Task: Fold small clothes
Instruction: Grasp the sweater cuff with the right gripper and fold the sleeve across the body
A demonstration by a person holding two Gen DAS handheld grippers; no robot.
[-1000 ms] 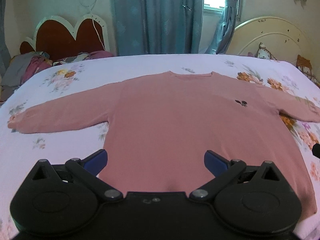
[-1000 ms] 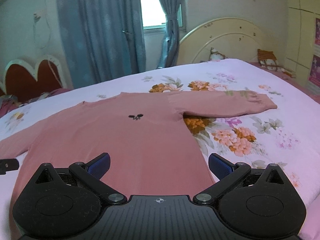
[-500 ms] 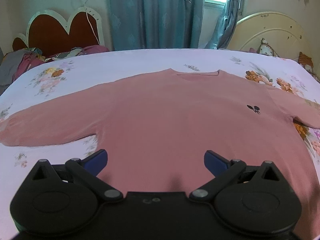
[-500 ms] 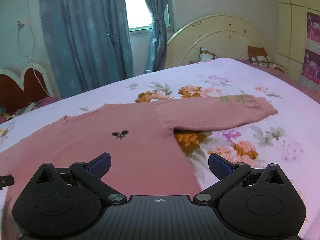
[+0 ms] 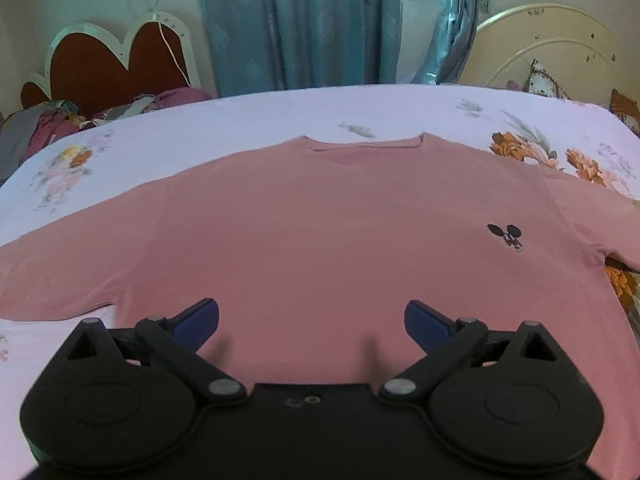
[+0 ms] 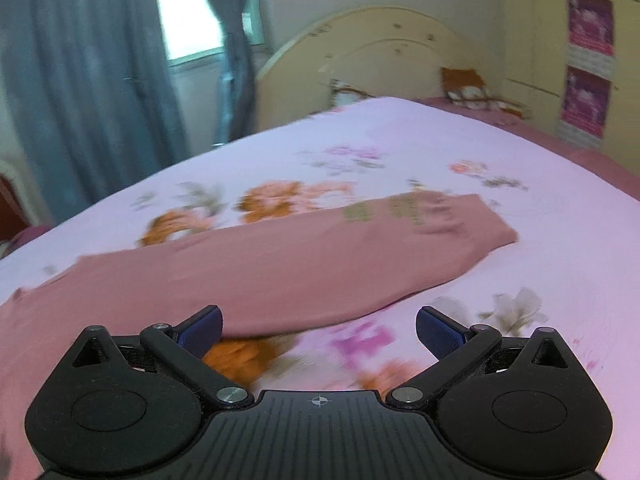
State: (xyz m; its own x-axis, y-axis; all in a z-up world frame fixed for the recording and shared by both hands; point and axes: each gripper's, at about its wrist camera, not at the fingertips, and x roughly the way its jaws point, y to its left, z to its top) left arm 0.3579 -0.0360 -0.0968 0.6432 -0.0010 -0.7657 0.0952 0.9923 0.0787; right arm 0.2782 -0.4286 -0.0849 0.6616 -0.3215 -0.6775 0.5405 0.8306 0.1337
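On pink sweater, small black emblem

- A sweater lies flat on the bed, its neckline at the far side and sleeves spread left and right.
- The left gripper hangs over the sweater's near middle, fingers wide apart.
- The right gripper is over the bedsheet just near of the right sleeve, fingers spread.
- A pile of clothes sits at the far left, before a headboard.
- Curtains hang behind the bed; a second headboard stands far right.
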